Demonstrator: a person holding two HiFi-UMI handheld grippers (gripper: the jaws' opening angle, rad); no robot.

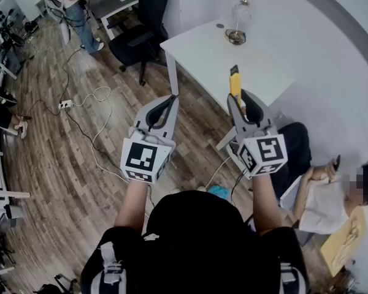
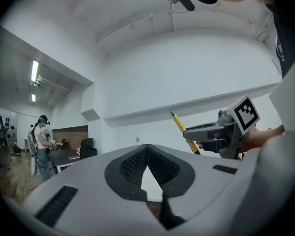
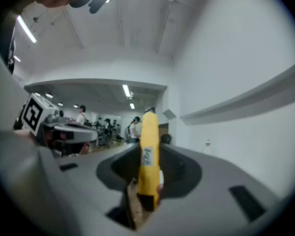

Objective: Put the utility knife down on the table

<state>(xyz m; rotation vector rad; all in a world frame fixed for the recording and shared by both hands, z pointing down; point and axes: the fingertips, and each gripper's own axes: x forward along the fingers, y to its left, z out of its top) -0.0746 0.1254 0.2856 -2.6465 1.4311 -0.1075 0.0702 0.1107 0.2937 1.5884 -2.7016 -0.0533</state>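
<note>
My right gripper (image 1: 240, 100) is shut on a yellow utility knife (image 1: 235, 82), held in the air just short of the near edge of the white table (image 1: 257, 66). The knife sticks forward out of the jaws, its dark tip over the table. In the right gripper view the knife (image 3: 149, 151) stands upright between the jaws. The left gripper view shows the knife (image 2: 182, 130) slanting up out of the right gripper (image 2: 201, 132). My left gripper (image 1: 170, 103) hangs beside it over the wooden floor, jaws together and nothing in them.
On the table's far end stand a glass ornament (image 1: 239, 18) and a small round item (image 1: 219, 25). A black office chair (image 1: 141, 35) and cables (image 1: 92, 97) are on the floor to the left. A person (image 1: 331, 195) sits at the lower right, another (image 1: 73, 5) stands far left.
</note>
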